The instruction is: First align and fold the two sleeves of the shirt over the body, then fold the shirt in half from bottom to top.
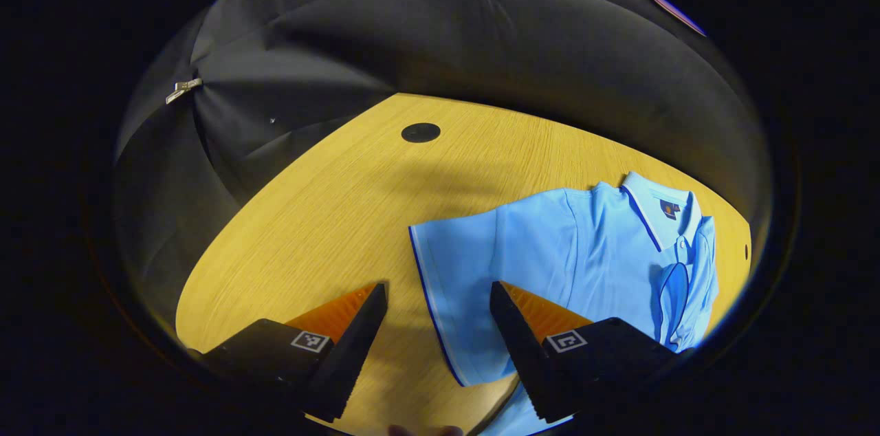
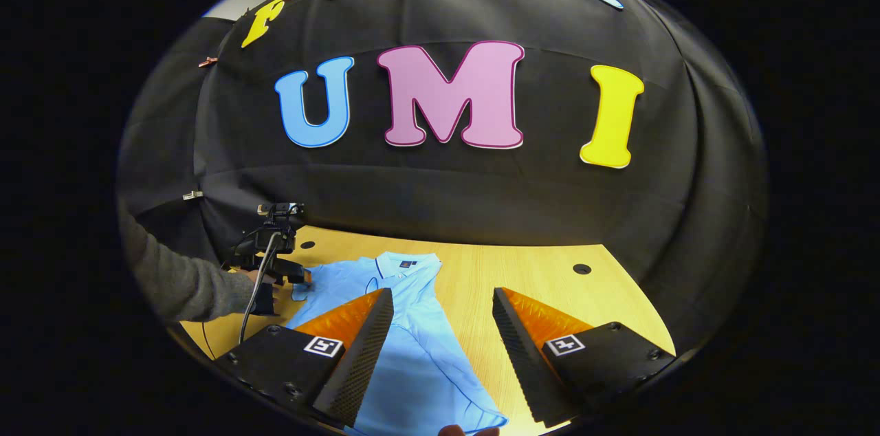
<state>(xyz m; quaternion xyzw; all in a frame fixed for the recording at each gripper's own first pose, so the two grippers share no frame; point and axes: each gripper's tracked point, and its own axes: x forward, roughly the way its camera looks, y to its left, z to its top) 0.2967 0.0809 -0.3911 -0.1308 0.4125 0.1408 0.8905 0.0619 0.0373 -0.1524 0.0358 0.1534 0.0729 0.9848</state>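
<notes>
The left gripper hangs nearest, jaws wide apart and holding nothing, with the striped cuff of the shirt's sleeve lying flat in the gap between its fingers. To the right of that sleeve the shirt spreads across the table, collar farthest off. In the right gripper view, a sleeved arm at far left holds the other gripper at the shirt's far edge. The right gripper is also spread and empty; the shirt's body runs under its left finger, bare wood under the right one. The first step, folding the sleeves, looks barely begun. Next, the left gripper should probably drop onto the cuff, pinch it, and carry it over the body.
</notes>
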